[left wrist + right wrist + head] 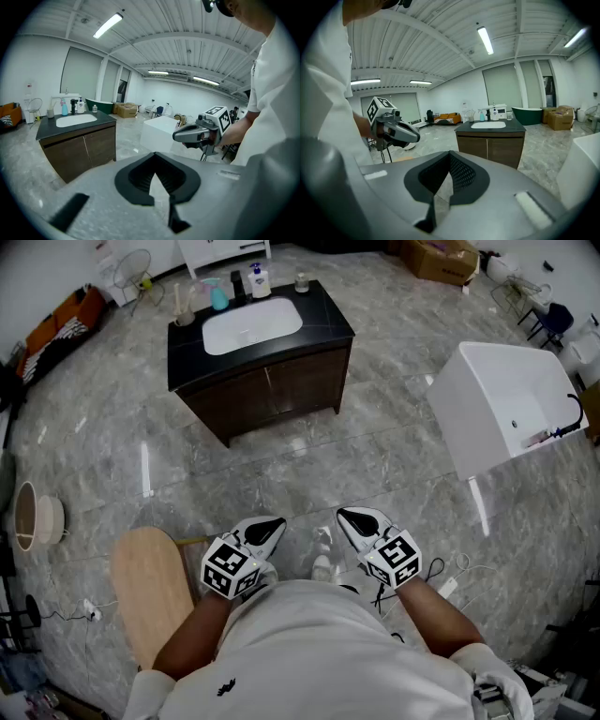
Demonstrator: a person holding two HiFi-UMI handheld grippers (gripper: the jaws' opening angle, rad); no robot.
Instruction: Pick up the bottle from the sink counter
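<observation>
The sink counter (328,322) stands far ahead, a dark wooden cabinet with a black top and a white basin. At its back edge are a teal bottle (218,298), a white bottle with a dark label (260,281), a small jar (301,282) and a cup (184,315). My left gripper (272,524) and right gripper (349,515) are held low near my body, side by side, both shut and empty, well short of the counter. The left gripper view shows the counter (77,125) and the right gripper (180,136). The right gripper view shows the counter (490,126) and the left gripper (412,137).
A white bathtub (511,404) stands at the right. A wooden oval board (150,592) lies on the marble floor by my left side. Cables (450,577) trail at the right, a round basket (33,517) sits at the left, and a cardboard box (441,257) is at the back.
</observation>
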